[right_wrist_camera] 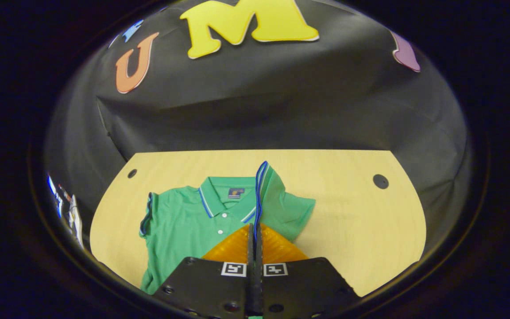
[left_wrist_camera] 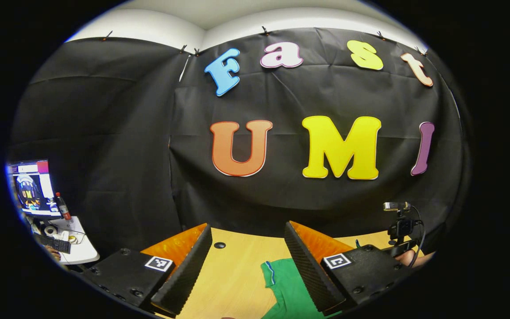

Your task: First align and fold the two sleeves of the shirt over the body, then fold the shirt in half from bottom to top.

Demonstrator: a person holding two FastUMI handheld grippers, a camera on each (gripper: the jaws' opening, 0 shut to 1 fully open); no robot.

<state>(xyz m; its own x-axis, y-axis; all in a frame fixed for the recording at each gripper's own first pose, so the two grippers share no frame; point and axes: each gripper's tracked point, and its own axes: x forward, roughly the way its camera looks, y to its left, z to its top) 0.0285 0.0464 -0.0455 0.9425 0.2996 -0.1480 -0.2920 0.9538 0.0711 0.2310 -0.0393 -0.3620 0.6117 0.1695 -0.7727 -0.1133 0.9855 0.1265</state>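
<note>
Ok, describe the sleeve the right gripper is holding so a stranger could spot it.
On the wooden table lies a green polo shirt. The right gripper pinches one sleeve, lifted over the collar area; unlike the flat sleeve opposite, it stands up, showing its blue-striped edge.

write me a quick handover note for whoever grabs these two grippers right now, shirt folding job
Right gripper: shut on the shirt's sleeve, lifting its striped edge over the body of the green polo shirt.
Left gripper: open, holding nothing, above the table beside a sleeve edge.
Shirt lies face up, collar toward the booth wall; the other sleeve lies on the table, not folded onto the body.
Done: one sleeve picked up.
Left: lay this sleeve on the body, fold the other, then fold bottom to top.
</note>
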